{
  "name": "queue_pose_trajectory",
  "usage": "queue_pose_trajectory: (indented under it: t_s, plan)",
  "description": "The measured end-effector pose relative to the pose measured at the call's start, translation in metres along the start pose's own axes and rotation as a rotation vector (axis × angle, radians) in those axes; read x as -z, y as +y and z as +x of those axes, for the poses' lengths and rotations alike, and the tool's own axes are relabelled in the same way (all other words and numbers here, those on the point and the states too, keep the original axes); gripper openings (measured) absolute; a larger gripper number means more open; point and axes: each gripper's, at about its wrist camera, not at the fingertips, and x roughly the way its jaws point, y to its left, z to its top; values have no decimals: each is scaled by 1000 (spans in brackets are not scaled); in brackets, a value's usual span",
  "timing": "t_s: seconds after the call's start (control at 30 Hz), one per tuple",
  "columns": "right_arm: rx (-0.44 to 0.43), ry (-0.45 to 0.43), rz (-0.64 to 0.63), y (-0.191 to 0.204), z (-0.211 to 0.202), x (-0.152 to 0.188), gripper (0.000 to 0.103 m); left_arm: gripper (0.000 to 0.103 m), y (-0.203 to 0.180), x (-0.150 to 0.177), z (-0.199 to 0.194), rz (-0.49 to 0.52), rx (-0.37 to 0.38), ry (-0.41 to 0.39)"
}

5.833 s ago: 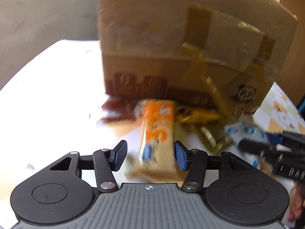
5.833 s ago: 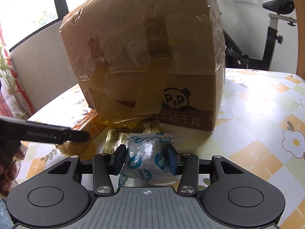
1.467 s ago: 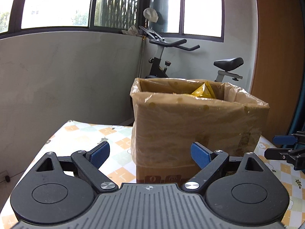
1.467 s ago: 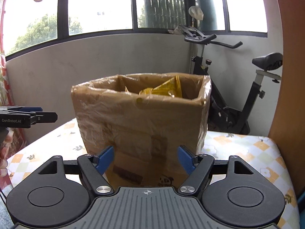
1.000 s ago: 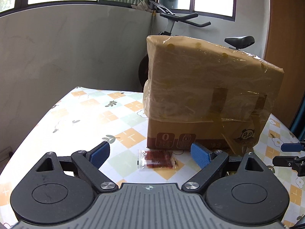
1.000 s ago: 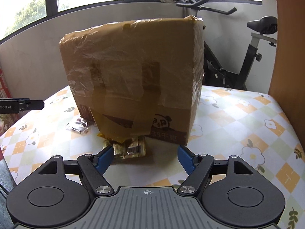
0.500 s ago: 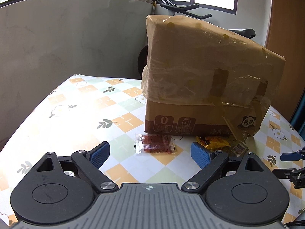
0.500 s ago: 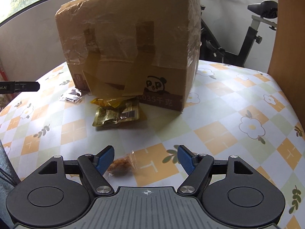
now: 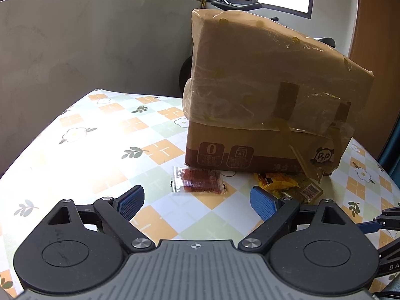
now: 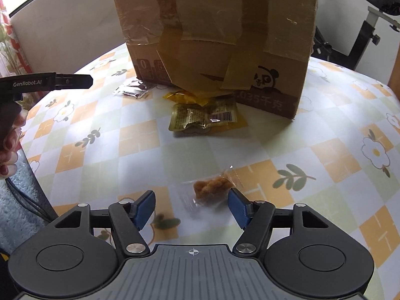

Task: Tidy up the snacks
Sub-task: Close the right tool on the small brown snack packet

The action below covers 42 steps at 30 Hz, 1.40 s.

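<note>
A taped cardboard box (image 9: 270, 105) (image 10: 215, 37) stands at the back of the flowered table. In front of it lie a clear packet of red strips (image 9: 197, 180), a yellow packet (image 10: 186, 98) and an olive-gold packet (image 10: 203, 118). My left gripper (image 9: 197, 201) hovers open just short of the red packet, nothing between its fingers. A clear packet with a brown nugget (image 10: 211, 190) lies on the table between the fingers of my right gripper (image 10: 191, 206), whose jaws are closing; the pads do not press on it. The left tool (image 10: 47, 82) shows in the right wrist view.
A silvery packet (image 10: 135, 89) lies at the box's left corner. The table (image 10: 332, 165) wears a checked flower cloth; its left edge drops off near a hand (image 10: 8, 150) and cable. An exercise bike (image 10: 370, 17) stands behind, a wooden panel (image 9: 375, 37) at right.
The right gripper has sunk and tipped toward the table, bringing the brown nugget packet between its fingers, which have narrowed. The left gripper has stayed open and nearly still.
</note>
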Motion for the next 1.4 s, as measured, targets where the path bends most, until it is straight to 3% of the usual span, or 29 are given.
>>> queue_pose_trajectory:
  t_s: [0.23, 0.47, 1.23, 1.33, 1.4]
  plan:
    - [67, -47, 4, -11, 20, -22, 26, 93, -1, -1, -1, -6, -3, -9]
    - [101, -75, -26, -18, 29, -27, 25, 93, 1, 0, -1, -8, -7, -4]
    - [80, -196, -8, -23, 24, -8, 26, 93, -1, 6, 21, -14, -32, 50]
    - [104, -203, -11, -19, 18, -8, 31, 93, -1, 6, 22, -21, -28, 54]
    - [99, -238, -2, -19, 7, -6, 44, 93, -2, 6, 23, -23, -26, 53]
